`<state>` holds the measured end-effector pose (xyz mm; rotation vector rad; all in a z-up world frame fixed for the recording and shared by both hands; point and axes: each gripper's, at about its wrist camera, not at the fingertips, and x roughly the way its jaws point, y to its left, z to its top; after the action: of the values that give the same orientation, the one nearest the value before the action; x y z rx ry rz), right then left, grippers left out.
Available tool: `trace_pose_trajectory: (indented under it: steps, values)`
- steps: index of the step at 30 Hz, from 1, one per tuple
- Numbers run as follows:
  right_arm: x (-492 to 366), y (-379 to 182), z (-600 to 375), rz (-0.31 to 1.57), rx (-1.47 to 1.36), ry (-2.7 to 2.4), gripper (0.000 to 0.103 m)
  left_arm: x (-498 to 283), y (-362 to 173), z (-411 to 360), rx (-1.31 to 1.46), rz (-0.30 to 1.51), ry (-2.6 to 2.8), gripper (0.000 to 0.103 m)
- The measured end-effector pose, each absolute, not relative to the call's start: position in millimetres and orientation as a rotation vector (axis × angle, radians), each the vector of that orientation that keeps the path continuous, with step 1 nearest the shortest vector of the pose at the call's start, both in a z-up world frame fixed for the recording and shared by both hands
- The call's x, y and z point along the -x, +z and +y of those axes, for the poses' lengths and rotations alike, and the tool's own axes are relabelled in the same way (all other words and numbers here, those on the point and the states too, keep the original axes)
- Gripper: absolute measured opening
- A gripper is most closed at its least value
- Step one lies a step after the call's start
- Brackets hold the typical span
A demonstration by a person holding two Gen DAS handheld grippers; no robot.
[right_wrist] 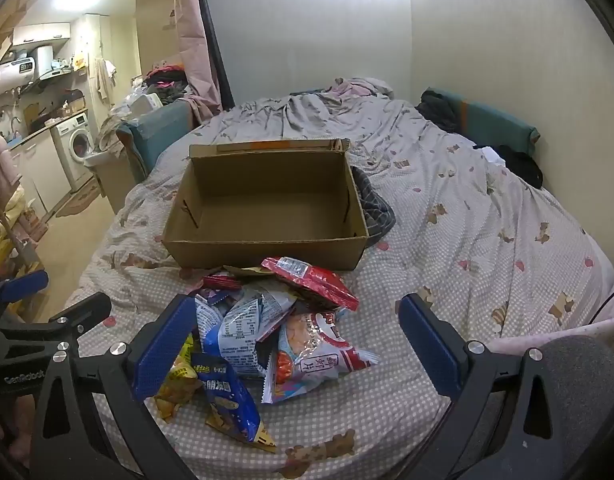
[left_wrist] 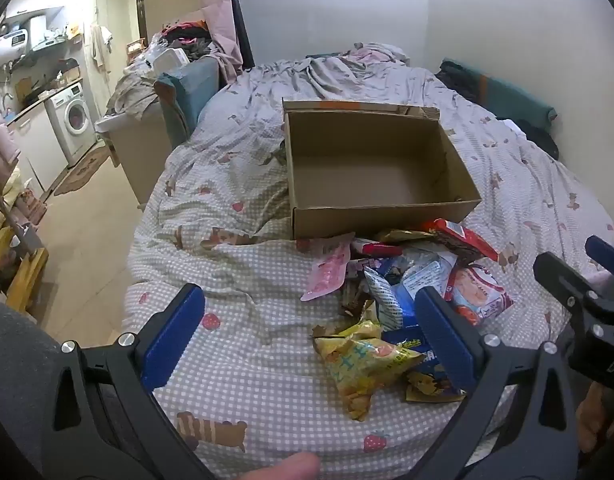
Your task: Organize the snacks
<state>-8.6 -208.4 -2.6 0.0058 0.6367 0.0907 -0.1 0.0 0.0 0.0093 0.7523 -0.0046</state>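
An empty open cardboard box [left_wrist: 371, 176] [right_wrist: 267, 208] sits on the bed. A pile of snack packets [left_wrist: 403, 292] [right_wrist: 275, 320] lies just in front of it: a red packet [right_wrist: 315, 280], a yellow packet [left_wrist: 367, 364], a blue packet [right_wrist: 227, 400], a pink one [left_wrist: 327, 272]. My left gripper [left_wrist: 307, 336] is open and empty, hovering just left of the pile's near side. My right gripper [right_wrist: 295, 344] is open and empty, above the pile's near side. The right gripper also shows at the right edge of the left wrist view [left_wrist: 587, 280].
The bed's checked quilt [right_wrist: 467, 240] has rumpled folds. Dark clothes [right_wrist: 519, 164] and a teal cushion [right_wrist: 495, 120] lie at the far right by the wall. A striped cloth [right_wrist: 375, 208] lies right of the box. The floor and a washing machine [left_wrist: 75, 120] are left.
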Motion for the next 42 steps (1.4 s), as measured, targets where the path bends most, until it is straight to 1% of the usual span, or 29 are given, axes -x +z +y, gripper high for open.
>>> trace_pose_trajectory:
  steps: [8, 42]
  values:
    - [8.7, -3.2, -207.3, 0.639, -0.004, 0.09, 0.103, -0.7, -0.6, 9.9, 0.016, 0.765, -0.008, 0.103]
    - [8.6, -3.0, -206.3, 0.639, 0.006, 0.087, 0.103, 0.1, 0.8, 0.8, 0.005, 0.757, -0.005, 0.103]
